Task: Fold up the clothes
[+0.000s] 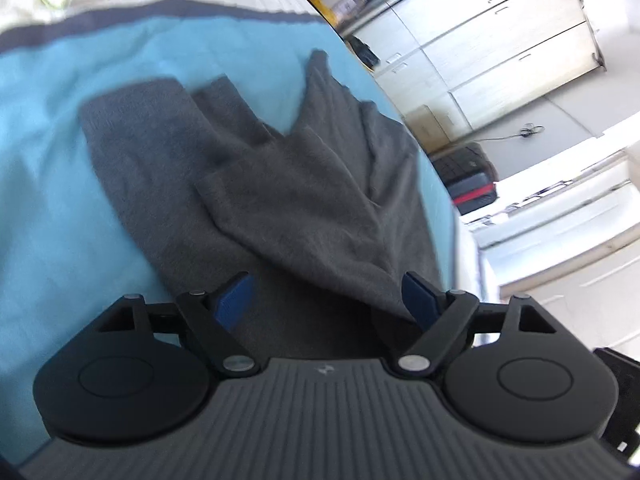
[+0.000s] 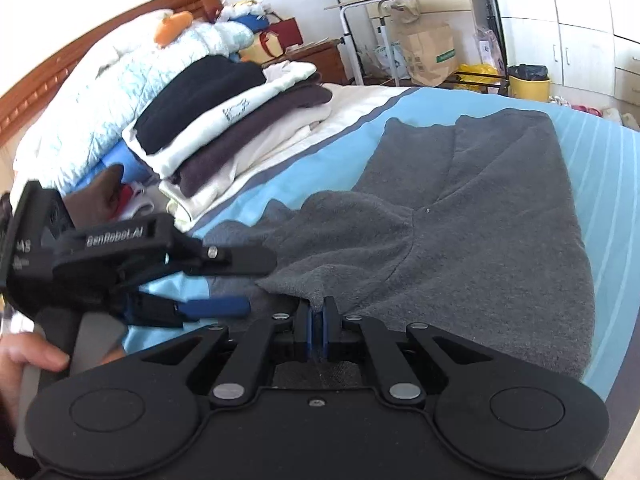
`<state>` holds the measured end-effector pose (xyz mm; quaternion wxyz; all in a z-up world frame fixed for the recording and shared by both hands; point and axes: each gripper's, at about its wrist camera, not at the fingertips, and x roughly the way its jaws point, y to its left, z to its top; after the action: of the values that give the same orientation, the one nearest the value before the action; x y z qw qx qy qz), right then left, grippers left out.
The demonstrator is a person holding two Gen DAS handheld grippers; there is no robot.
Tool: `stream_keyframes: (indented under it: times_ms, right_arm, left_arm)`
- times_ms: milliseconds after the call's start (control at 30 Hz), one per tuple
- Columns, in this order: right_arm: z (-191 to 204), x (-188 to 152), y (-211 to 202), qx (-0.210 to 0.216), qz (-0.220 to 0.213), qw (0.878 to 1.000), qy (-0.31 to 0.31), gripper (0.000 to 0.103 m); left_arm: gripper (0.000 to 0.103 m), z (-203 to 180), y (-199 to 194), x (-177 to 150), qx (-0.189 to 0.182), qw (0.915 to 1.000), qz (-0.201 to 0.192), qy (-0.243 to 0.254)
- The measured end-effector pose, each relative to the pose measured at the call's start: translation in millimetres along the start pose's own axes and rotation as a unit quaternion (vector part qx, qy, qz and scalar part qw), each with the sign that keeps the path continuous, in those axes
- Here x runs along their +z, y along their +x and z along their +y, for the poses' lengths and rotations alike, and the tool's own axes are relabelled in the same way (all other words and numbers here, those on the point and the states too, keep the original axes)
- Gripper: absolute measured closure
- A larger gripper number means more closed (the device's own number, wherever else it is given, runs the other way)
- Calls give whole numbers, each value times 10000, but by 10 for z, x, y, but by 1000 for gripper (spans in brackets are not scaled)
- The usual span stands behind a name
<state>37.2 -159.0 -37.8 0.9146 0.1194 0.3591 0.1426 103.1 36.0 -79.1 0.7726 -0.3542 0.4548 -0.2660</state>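
Note:
A dark grey knit garment (image 2: 460,248) lies spread on the light blue bedsheet (image 2: 600,184), partly folded with a flap over its middle. My right gripper (image 2: 319,320) is shut at the garment's near edge, and a corner of the grey cloth runs down between its blue pads. In the right wrist view my left gripper (image 2: 248,284) is at the left, held by a hand (image 2: 24,356), its jaws wide apart over the garment's left edge. In the left wrist view the garment (image 1: 304,184) lies under my left gripper (image 1: 326,300), which is open; a fold reaches its right pad.
A stack of folded clothes (image 2: 232,120) sits at the back left on the bed beside a pale quilt (image 2: 100,92) and a wooden headboard (image 2: 44,84). Beyond the bed stand a paper bag (image 2: 430,52), a yellow bin (image 2: 528,86), white drawers (image 1: 500,40) and a black case (image 1: 468,176).

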Motion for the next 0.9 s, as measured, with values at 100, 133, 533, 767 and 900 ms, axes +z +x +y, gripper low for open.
stream_keyframes:
  times_ms: [100,133,533,767,900]
  right_arm:
    - [4,-6,-15,20,-16,10000,5,97]
    - [15,-11,-9,32,-8,10000,-27,97]
    - [71,-79,-250,-21,-426,9990,-116,75]
    - [100,-321,-811,-892,-1006,9908,-123,50]
    - [-26,-418,-797,-1294,-658,9891,257,50]
  left_arm:
    - [22,115,25,-12,-455,9977,101,-501]
    - [22,150,47,-11,-606,9957,100,-688]
    - [102,-475,30,175,163,9862,-1079,1245]
    - [102,-349,-453,307,1143,9643,-1957,1374]
    - [102,-135,-545,396,1123,9663,-2048,1083]
